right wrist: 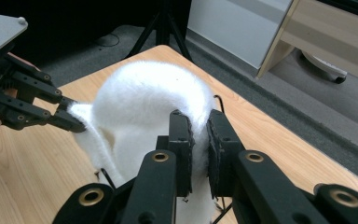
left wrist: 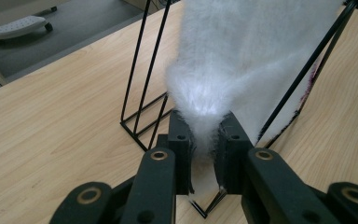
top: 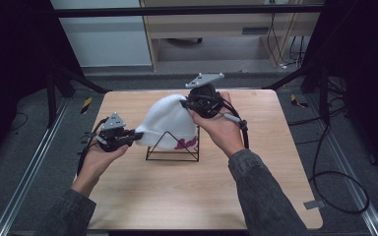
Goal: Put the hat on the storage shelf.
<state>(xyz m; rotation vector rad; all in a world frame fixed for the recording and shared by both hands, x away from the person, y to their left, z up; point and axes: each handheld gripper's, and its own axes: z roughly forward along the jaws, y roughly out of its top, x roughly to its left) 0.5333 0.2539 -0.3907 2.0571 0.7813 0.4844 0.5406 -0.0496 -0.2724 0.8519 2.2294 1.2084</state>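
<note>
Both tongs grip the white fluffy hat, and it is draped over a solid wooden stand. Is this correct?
Not quite. Both tongs, left and right, do grip the white fluffy hat, but the stand is a black wire frame, not solid wood, as the high view shows.

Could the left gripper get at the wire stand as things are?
Probably not right away. The left gripper is shut on the white fleece hat, which drapes over the black wire stand. The stand's base sits close by on the table, but the gripper would have to let go first.
</note>
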